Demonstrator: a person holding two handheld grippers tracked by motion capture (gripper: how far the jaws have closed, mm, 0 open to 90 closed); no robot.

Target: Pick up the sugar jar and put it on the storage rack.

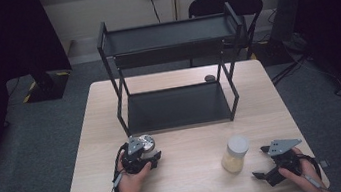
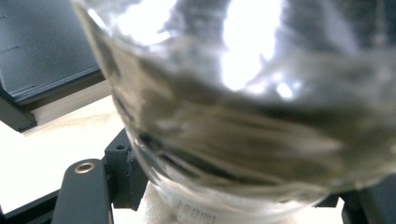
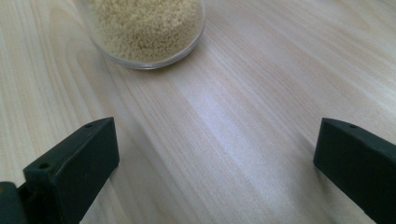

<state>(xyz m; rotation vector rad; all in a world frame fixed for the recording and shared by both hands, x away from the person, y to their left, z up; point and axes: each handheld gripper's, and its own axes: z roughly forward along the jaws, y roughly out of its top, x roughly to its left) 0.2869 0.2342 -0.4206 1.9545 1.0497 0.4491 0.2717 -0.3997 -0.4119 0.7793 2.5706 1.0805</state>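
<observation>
A clear glass jar with a silver lid [image 1: 147, 141] stands on the table just in front of the shelf's left leg. My left gripper [image 1: 146, 151] is closed around it, and the jar's glass wall [image 2: 243, 116] sits very close between the jaws. A second jar with a white lid and yellow grains [image 1: 234, 153] stands at the front right of the table. My right gripper [image 1: 261, 162] rests open just right of it, jaws wide apart over bare wood. In the right gripper view the grain jar's base [image 3: 147, 28] lies ahead of my right gripper [image 3: 217, 140], apart from it.
A black two-tier metal shelf [image 1: 175, 106] occupies the middle and back of the wooden table [image 1: 196, 183]; both tiers look bare. A small dark object [image 1: 210, 77] lies behind it. A black chair [image 1: 226, 5] stands beyond the table.
</observation>
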